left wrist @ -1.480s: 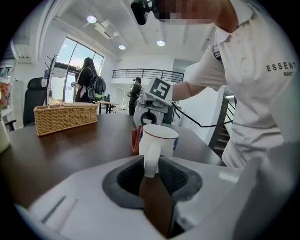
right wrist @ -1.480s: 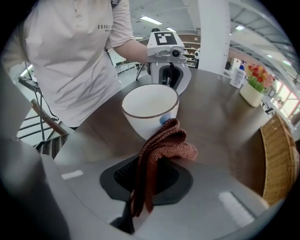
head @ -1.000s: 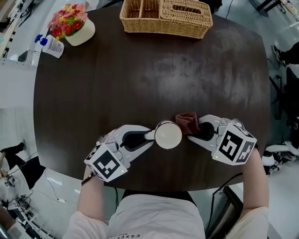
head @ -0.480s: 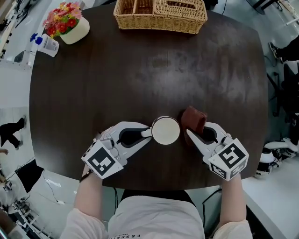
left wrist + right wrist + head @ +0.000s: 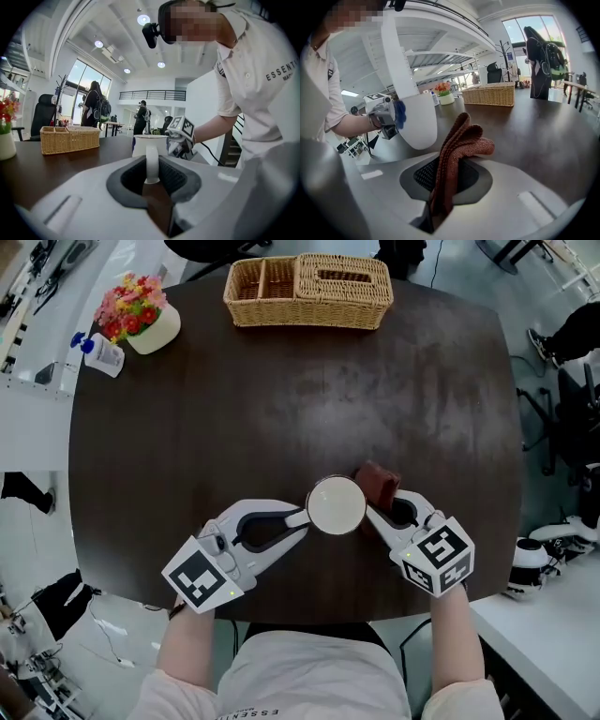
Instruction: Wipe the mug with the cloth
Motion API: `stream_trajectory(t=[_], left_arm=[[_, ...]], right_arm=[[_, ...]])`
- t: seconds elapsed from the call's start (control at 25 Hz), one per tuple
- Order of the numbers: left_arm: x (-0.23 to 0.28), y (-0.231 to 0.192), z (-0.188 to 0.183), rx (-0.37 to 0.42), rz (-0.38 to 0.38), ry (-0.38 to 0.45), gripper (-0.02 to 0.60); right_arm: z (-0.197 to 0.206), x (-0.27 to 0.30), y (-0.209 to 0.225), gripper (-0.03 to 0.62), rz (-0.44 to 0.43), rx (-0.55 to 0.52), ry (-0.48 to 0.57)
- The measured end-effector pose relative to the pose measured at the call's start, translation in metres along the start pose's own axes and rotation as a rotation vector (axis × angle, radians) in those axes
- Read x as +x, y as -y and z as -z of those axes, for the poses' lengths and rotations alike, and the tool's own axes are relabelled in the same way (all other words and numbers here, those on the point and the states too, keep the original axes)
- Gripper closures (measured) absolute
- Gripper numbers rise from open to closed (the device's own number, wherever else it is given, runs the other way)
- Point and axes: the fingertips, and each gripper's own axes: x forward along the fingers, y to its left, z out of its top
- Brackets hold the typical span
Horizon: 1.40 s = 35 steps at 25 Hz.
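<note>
From above, my left gripper (image 5: 302,517) and right gripper (image 5: 375,510) sit on either side of the white mug (image 5: 336,505), near the front edge of the dark table (image 5: 281,399). The brown cloth (image 5: 379,481) is just beside the mug, maybe touching it. In my left gripper view, the jaws pinch the mug's handle (image 5: 151,161). In my right gripper view, the jaws squeeze the cloth.

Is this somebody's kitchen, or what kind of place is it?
Probably a big open office or lab, not a kitchen: an upper balcony railing, an office chair, and a person with a backpack.
</note>
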Motion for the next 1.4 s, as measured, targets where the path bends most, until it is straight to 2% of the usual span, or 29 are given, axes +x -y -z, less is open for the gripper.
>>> stream_trajectory(t=[0.12,0.16,0.24,0.36,0.4,0.56,0.76,1.16,1.28,1.4], left_arm=[[-0.005,-0.005,-0.028,-0.149,-0.031,0.06,0.509],[-0.006,-0.006,-0.037,-0.166,-0.027,0.077,0.509],[-0.008,-0.005,-0.052,-0.133,-0.001,0.083,0.512],[-0.005,-0.001,-0.057,-0.014,0.043,0.038,0.514],[-0.005,-0.001,-0.057,-0.006,0.042,0.035,0.514],[-0.008,-0.009,-0.06,-0.092,-0.017,0.103,0.514],[-0.009,-0.011,-0.062,-0.083,-0.032,0.133,0.514],[-0.014,-0.007,-0.056,-0.065,-0.011,0.119,0.515],[-0.017,-0.006,-0.053,-0.057,0.007,0.121,0.514],[-0.015,-0.005,-0.047,-0.055,0.015,0.115,0.514]], right_arm=[[-0.012,0.004,-0.01,0.517,-0.013,-0.001,0.038],[-0.017,0.006,-0.014,0.519,-0.024,-0.005,0.05],[-0.025,0.01,-0.023,0.517,-0.058,-0.023,0.075],[-0.04,0.016,-0.04,0.517,-0.111,-0.067,0.116],[-0.043,0.018,-0.044,0.517,-0.119,-0.076,0.123],[-0.047,0.023,-0.056,0.517,-0.15,-0.073,0.158],[-0.051,0.019,-0.074,0.516,-0.185,-0.058,0.195],[-0.039,-0.001,-0.097,0.516,-0.287,-0.066,0.178],[-0.036,-0.005,-0.095,0.516,-0.284,-0.056,0.186],[-0.027,-0.012,-0.078,0.516,-0.22,-0.029,0.177]])
